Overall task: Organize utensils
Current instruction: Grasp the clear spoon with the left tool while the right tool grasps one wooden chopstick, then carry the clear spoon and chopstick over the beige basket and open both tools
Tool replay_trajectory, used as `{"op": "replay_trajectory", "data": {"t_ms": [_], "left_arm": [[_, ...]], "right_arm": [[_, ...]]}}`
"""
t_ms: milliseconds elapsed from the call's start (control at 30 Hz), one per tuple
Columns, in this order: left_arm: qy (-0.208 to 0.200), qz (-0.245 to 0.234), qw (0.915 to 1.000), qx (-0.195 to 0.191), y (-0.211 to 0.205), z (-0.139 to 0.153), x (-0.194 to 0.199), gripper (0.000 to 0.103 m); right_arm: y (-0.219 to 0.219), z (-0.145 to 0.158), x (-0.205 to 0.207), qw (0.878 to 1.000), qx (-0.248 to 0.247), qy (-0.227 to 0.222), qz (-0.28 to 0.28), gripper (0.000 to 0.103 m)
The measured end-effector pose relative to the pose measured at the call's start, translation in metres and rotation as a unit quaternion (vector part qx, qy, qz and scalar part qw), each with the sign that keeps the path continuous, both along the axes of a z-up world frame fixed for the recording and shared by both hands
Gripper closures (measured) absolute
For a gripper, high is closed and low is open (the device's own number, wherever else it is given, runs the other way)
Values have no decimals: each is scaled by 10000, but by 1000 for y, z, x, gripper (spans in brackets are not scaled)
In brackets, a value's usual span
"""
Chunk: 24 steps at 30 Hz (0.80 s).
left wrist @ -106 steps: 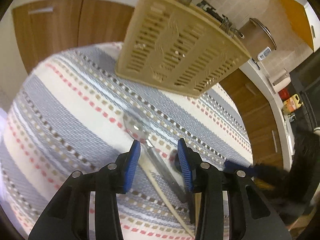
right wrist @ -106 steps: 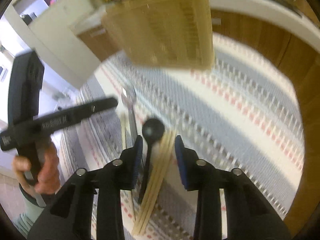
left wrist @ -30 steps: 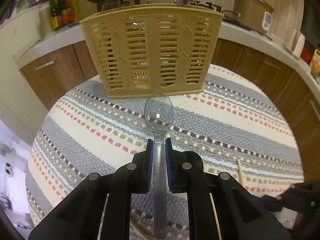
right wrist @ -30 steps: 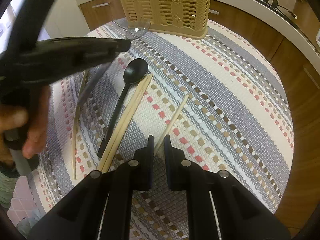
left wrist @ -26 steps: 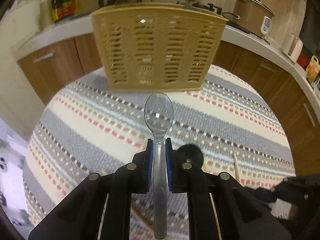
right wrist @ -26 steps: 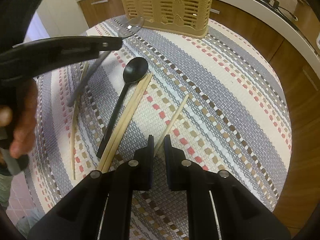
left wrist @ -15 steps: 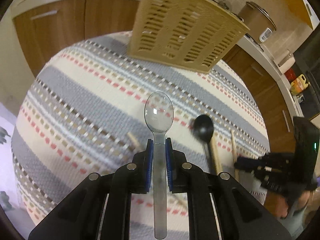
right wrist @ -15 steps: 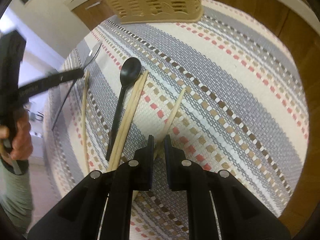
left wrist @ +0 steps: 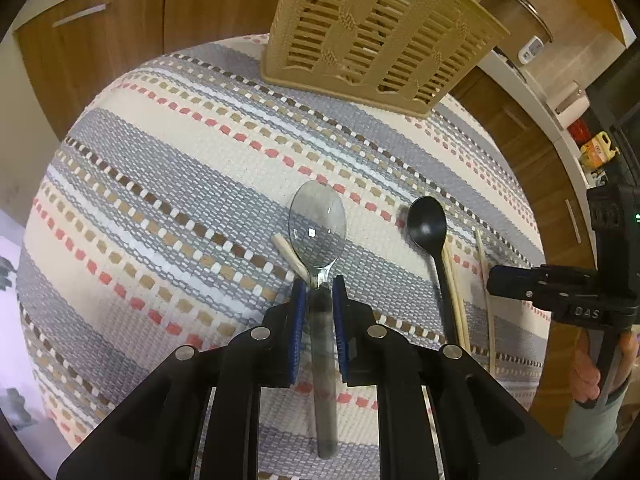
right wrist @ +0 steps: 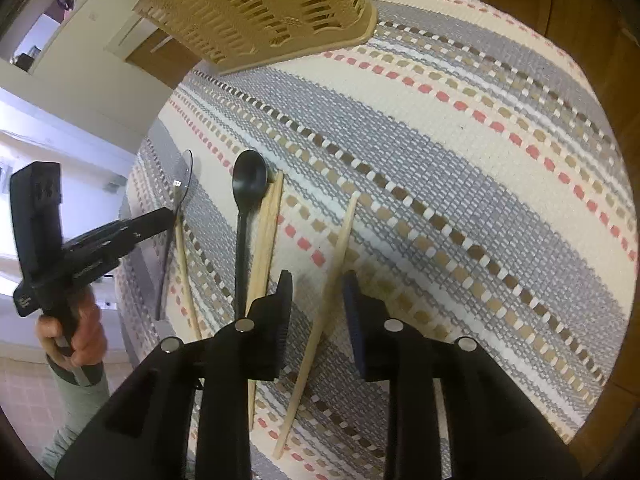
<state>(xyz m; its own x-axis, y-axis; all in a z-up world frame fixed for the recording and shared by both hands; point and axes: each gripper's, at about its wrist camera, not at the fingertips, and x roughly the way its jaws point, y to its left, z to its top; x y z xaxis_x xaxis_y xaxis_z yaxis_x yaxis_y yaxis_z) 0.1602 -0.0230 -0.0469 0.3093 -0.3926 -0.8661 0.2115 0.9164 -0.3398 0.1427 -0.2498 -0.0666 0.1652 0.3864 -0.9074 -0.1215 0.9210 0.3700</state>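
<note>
My left gripper (left wrist: pixel 318 292) pinches its blue pads onto the neck of a clear, glossy plastic spoon (left wrist: pixel 318 229), the smooth handle running back between the black fingers and the oval bowl jutting forward, lifted above the cloth. Half a second ago my right gripper (right wrist: pixel 316 284) had its jaws almost together at the near end of a single pale wooden chopstick (right wrist: pixel 322 304); now the jaws stand apart and hold nothing, with that slim, straight stick lying loose between them on the coarse woven tablecloth (right wrist: pixel 460 140), banded in grey and cream with red, tan and brown dashes. Just left of it a pair of pale wooden chopsticks (right wrist: pixel 266 232) lies side by side, touching a matte black plastic spoon (right wrist: pixel 246 200) whose round bowl points away from me. Another lone wooden chopstick (right wrist: pixel 185 264) lies further left, under the clear spoon. Beyond the utensils a broad stretch of bare cloth runs to the tan slotted plastic utensil basket (left wrist: pixel 372 36), which stands upright near the far edge of the round table. Behind the table's curved rim are brown wooden cabinets (left wrist: pixel 120 28).
</note>
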Motion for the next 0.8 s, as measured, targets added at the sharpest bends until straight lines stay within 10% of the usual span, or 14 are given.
{"op": "replay_trajectory", "data": {"t_ms": [200, 467, 600, 800], "left_arm": [[55, -25, 10000, -50, 12, 2, 4, 82], [-221, -257, 9950, 940, -22, 3, 4, 77], [-420, -326, 9852, 1632, -38, 3, 1, 87], [-605, -118, 9875, 1449, -35, 8, -8, 93]], "right_arm": [[15, 2, 1, 9995, -322, 8, -9, 79], [33, -3, 16, 9988, -468, 150, -86, 79], [49, -3, 19, 9946, -1031, 32, 92, 93], [61, -3, 11, 9897, -1371, -304, 287, 99]]}}
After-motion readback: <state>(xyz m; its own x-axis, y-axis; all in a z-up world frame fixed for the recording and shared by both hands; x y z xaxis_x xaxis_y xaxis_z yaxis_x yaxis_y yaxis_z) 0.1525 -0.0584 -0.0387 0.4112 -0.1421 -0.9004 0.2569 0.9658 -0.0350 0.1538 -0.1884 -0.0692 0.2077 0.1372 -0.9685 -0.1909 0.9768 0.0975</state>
